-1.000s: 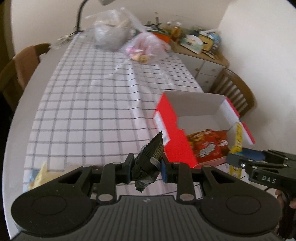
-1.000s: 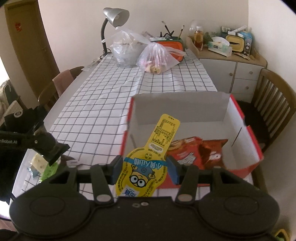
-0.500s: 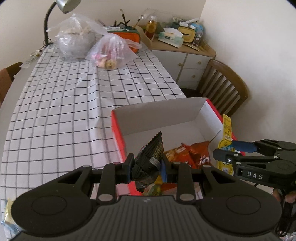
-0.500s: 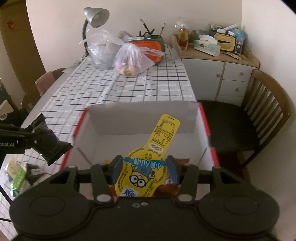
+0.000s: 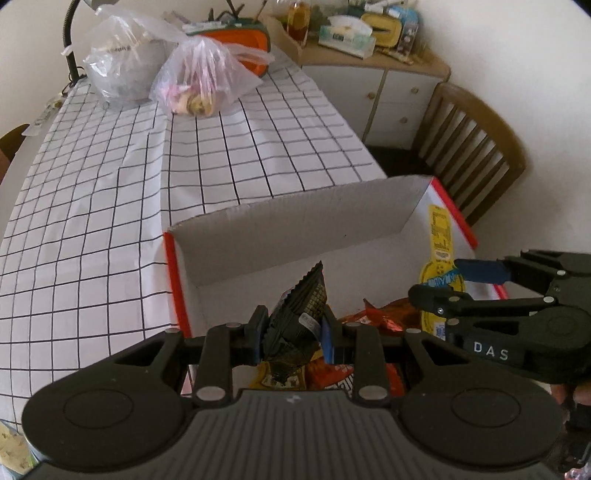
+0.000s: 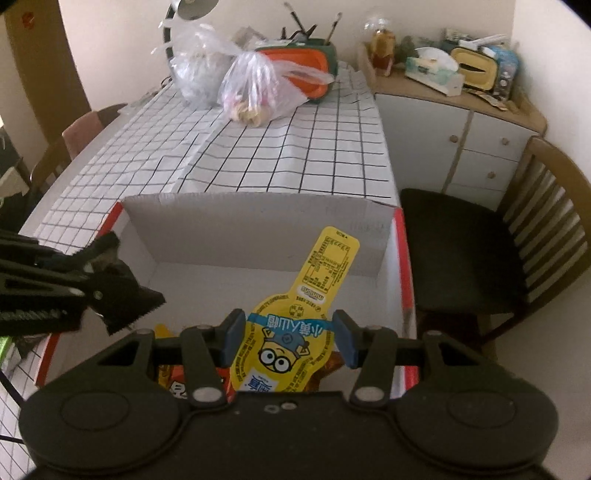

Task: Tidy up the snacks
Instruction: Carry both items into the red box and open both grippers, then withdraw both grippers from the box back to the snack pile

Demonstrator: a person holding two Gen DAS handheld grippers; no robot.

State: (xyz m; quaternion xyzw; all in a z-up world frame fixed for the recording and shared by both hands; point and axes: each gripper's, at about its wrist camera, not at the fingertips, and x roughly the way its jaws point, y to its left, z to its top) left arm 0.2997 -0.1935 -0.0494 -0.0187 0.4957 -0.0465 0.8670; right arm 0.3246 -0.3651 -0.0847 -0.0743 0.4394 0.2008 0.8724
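Both grippers over the open red box, which sits at the near end of the tabletop on the grid cloth

Left gripper: jaws clamped on a black snack packet, crinkle-cut edge sticking up, packet hanging above the left half of the box. From the right wrist view the same packet shows at the left, just inside the box's left wall

Right gripper: jaws gripping a yellow Minions packet across its wide part, narrow label end pointing up and away toward the far wall of the box. In the left wrist view that packet stands near the box's right wall

Inside the box, on the floor at the near side: red/orange chip bags, lying flat under both grippers. Rest of the box floor is bare white card

Far end of the tabletop: two clear plastic bags side by side, an orange container behind them, desk lamp behind the left bag. Wooden chair to the right of the table, white cabinet beyond it with clutter on top
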